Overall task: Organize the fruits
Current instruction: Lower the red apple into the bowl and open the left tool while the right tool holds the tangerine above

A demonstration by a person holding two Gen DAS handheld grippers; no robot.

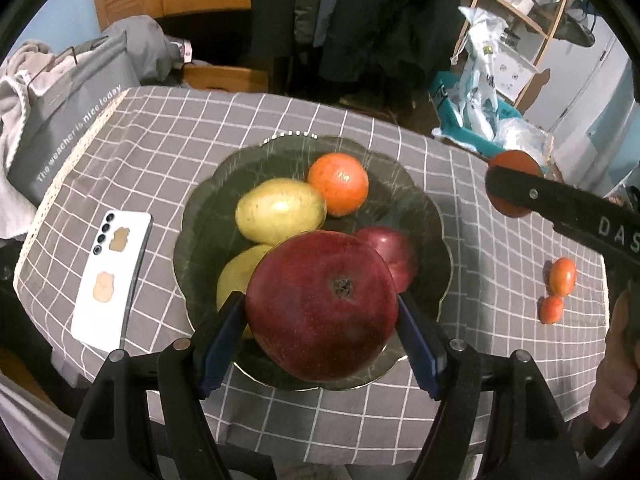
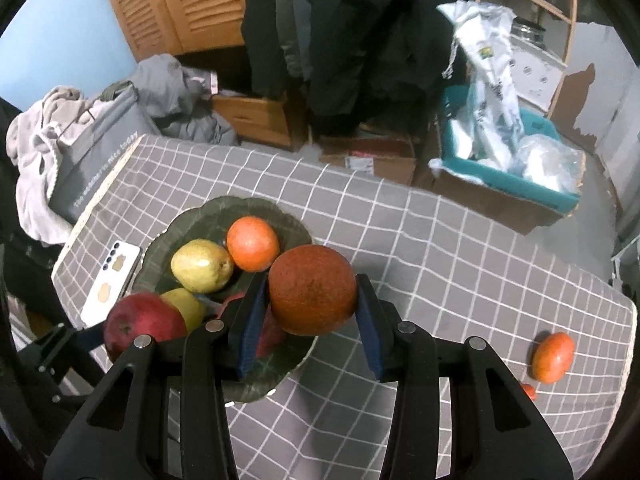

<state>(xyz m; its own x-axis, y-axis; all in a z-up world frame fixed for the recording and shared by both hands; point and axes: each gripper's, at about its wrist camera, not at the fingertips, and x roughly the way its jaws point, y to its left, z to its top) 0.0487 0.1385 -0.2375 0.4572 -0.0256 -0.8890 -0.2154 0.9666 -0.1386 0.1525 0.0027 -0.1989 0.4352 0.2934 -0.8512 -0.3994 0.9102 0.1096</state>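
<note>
While both grippers hang over the table, each one holds a fruit. The left gripper (image 1: pixel 322 312) is clamped on a big dark red apple (image 1: pixel 322 306), blue pads (image 1: pixel 224 340) pressing its two sides, blossom end facing the camera. The apple is over the near part of the dark green scalloped plate (image 1: pixel 434 216); cannot tell if it touches the plate. The right gripper (image 2: pixel 312 312) is clamped on a brownish-orange round fruit (image 2: pixel 313 290), likely an orange, pads tight on both sides, held at the plate's (image 2: pixel 224 206) right edge, over the rim.

On the plate: an orange (image 1: pixel 338 183) at the far side, a yellow-green pear (image 1: pixel 280 210) just left of it and touching it, a second yellow-green fruit (image 1: pixel 236 276) partly hidden behind the held apple, and another red apple (image 1: pixel 394 254) to the right, also half hidden. In the right wrist view the left-held apple (image 2: pixel 144 322) shows at the plate's near left side.

Off the plate, right side of the grey checked tablecloth (image 1: pixel 160 136): two small orange-red fruits, a larger one (image 1: pixel 563 276) and a smaller one (image 1: pixel 551 309) just beside it, well apart from the plate. A white phone (image 1: pixel 114 280) lies face down left of the plate, near it. Grey bag (image 1: pixel 72 120) with printed text sits past the table's left edge.
</note>
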